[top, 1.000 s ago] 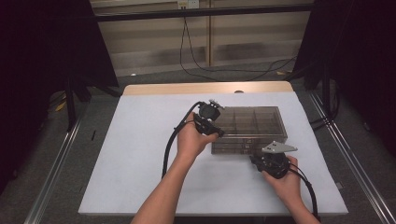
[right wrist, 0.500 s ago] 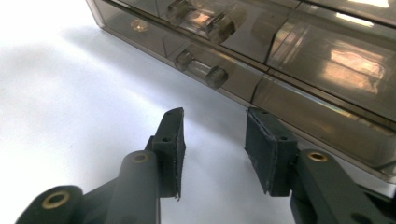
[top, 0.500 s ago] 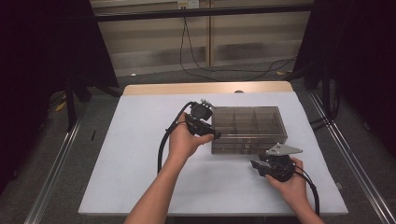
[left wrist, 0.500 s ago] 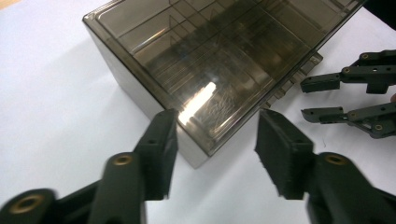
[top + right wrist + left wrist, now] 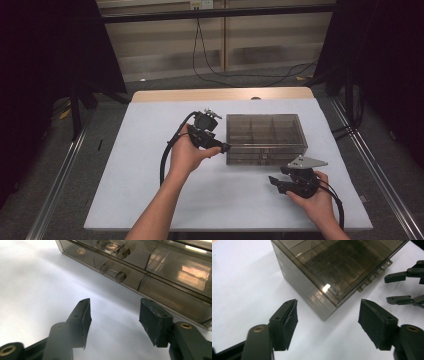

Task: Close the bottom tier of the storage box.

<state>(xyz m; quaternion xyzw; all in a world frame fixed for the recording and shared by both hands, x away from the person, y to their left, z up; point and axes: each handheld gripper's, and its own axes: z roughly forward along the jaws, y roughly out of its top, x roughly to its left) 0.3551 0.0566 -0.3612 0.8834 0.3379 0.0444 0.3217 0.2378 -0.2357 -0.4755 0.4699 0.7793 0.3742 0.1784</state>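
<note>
A smoky see-through compartment box [image 5: 265,137] with its lid down lies on the white table [image 5: 150,190]. My left gripper [image 5: 223,148] hovers just off the box's near left corner, pointing at it. In the left gripper view that corner [image 5: 329,277] sits ahead of the left gripper [image 5: 328,302], whose jaws are apart and have just been opening, with nothing between the pads. My right gripper [image 5: 274,181] rests near the table's front, short of the box's front wall [image 5: 160,267] with its two clasps [image 5: 117,275]. The right gripper [image 5: 115,302] has also just been opening and holds nothing.
A wooden strip [image 5: 220,94] runs along the table's far edge. Metal rails [image 5: 60,185] flank both sides, and black cables [image 5: 240,75] lie on the floor behind. White surface spreads to the left of the box and in front of it.
Both grippers' jaws have spread apart. The left gripper has drawn back leftward from the box's left end. The right gripper has eased slightly back from the box's front.
</note>
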